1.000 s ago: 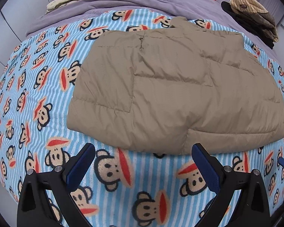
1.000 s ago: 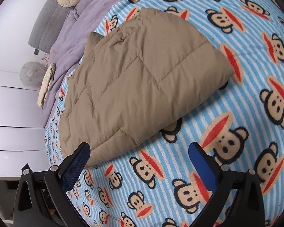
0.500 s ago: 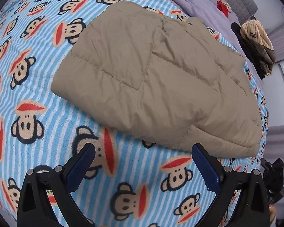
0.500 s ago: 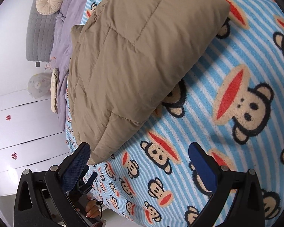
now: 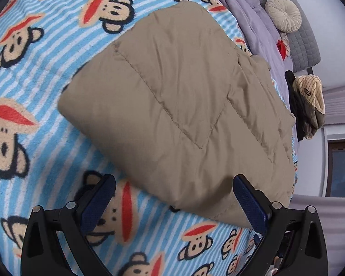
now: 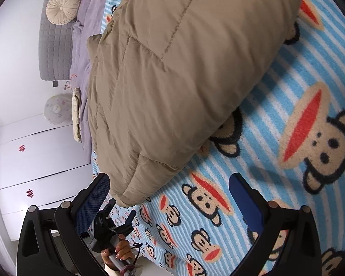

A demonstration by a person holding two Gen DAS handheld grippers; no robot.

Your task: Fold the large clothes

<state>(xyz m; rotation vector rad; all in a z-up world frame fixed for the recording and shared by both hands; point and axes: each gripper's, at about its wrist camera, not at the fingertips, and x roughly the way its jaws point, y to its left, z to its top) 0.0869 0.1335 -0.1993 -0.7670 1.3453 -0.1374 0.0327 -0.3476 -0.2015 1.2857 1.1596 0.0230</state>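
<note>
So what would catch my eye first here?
Probably the puffy tan quilted jacket, lying folded in the middle of a bright blue-striped blanket printed with cartoon monkeys. Next, the left tool and the right tool, both open with blue pads, poised near the jacket's edge.

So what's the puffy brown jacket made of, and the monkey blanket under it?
The jacket looks like thin woven nylon or polyester, matte, with soft filling inside: it puffs between stitched lines and wrinkles finely. The blanket looks like fuzzy fleece, since the monkey outlines are soft and fluffy.
</note>
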